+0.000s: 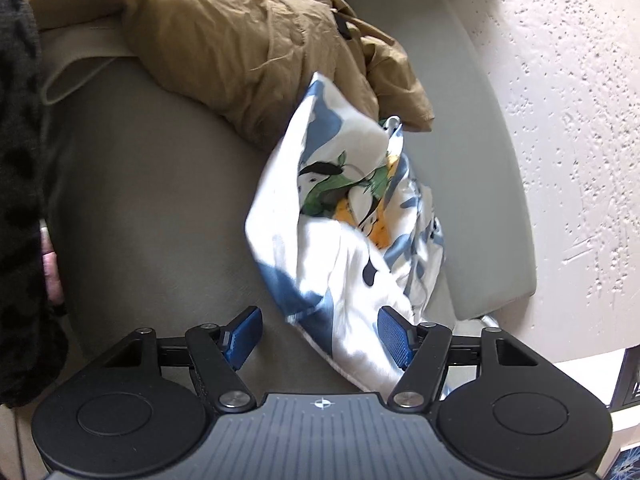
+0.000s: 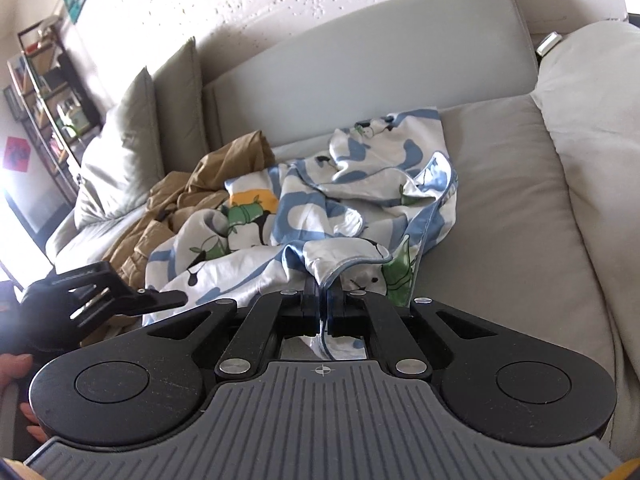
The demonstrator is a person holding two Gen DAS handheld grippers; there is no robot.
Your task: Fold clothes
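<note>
A white garment with blue patches and a green-and-orange print (image 1: pixel 344 216) lies crumpled on the grey sofa seat (image 1: pixel 152 200). It also shows in the right wrist view (image 2: pixel 320 200). My left gripper (image 1: pixel 320 336) is open, its blue pads either side of the garment's near edge, and grips nothing. My right gripper (image 2: pixel 322 300) is shut on a blue-trimmed edge of the garment, which hangs down between its fingers. The left gripper also shows at the left of the right wrist view (image 2: pixel 168 298).
A tan garment (image 1: pixel 240 48) lies bunched on the seat beyond the printed one, also seen in the right wrist view (image 2: pixel 180 200). Grey cushions (image 2: pixel 132 140) stand at the sofa's far end. The backrest (image 2: pixel 360 64) and a textured white wall (image 1: pixel 560 100) are behind. A shelf (image 2: pixel 44 92) stands far left.
</note>
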